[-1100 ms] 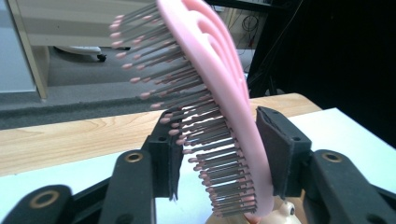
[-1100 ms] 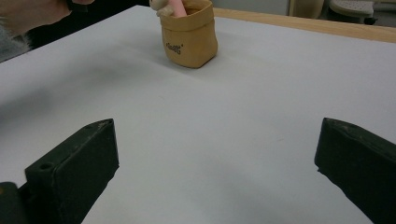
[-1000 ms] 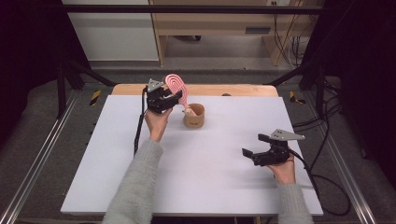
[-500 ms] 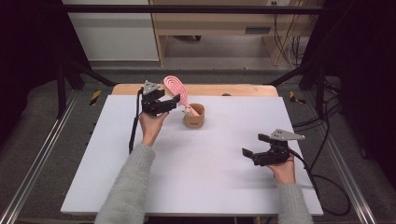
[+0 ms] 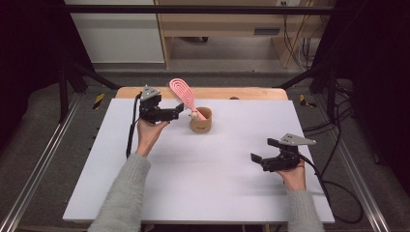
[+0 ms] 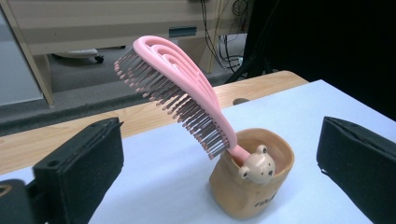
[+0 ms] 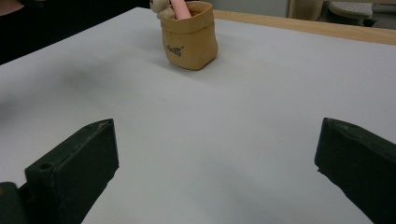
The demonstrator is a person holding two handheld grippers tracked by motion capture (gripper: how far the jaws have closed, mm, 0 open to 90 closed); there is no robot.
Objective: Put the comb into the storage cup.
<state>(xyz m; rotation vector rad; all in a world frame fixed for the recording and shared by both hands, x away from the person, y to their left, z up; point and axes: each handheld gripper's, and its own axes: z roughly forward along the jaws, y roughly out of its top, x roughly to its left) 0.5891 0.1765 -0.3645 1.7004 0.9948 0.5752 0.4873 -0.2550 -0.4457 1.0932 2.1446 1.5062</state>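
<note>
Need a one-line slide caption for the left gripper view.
Pink hairbrush stands handle-down in the tan bear cup, framed by the open left hand-held gripper.

Two black grippers, left gripper (image 5: 178, 112) and right gripper (image 5: 256, 157), each with a small grey three-cornered plate on top. Thick, blocky black jaws, a little round hole in one jaw's end in both gripper views. A black cable (image 5: 130, 135) trailing from each. Fuzzy light grey sleeves (image 5: 122, 193) on both arms.
</note>
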